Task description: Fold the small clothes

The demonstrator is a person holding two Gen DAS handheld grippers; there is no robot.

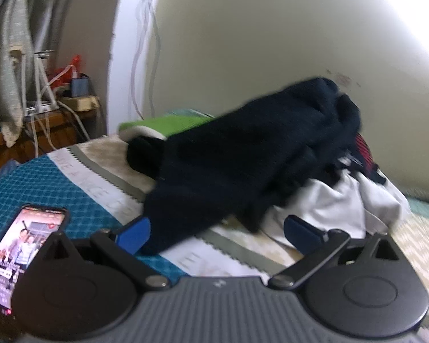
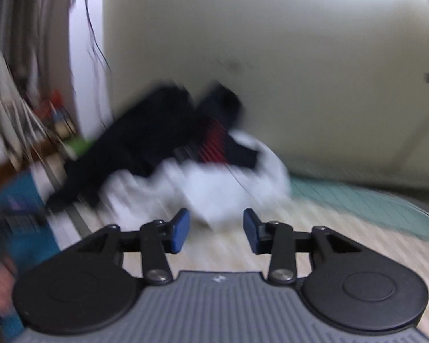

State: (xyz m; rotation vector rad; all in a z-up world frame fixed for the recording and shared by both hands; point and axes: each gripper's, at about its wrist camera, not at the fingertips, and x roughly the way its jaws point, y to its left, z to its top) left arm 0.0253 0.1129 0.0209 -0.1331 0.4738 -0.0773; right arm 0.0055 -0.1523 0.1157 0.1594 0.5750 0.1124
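Left gripper [image 1: 216,233], jaws wide, empty, nears dark garment [image 1: 243,157] at 12 o'clock atop clothes pile on patterned bedspread [image 1: 57,183]. Right gripper [image 2: 216,230], half-open, empty, faces white garment [image 2: 214,188]. Risk: grabbing several tangled layers; phone [image 1: 20,245] at 9 o'clock knocked. Cream wall [image 1: 271,43] behind.

I am counting one dark navy garment [image 1: 243,157], one white garment [image 1: 334,203], and one red-and-black striped garment [image 1: 364,151], making three pieces of clothing in the heap on the bed [image 1: 94,205]. I am also counting one green item [image 1: 163,123] behind the heap, kind unclear. I am noting one phone [image 1: 20,245], screen lit. I am holding two tongs: left tongs [image 1: 217,231] and right tongs [image 2: 216,230].
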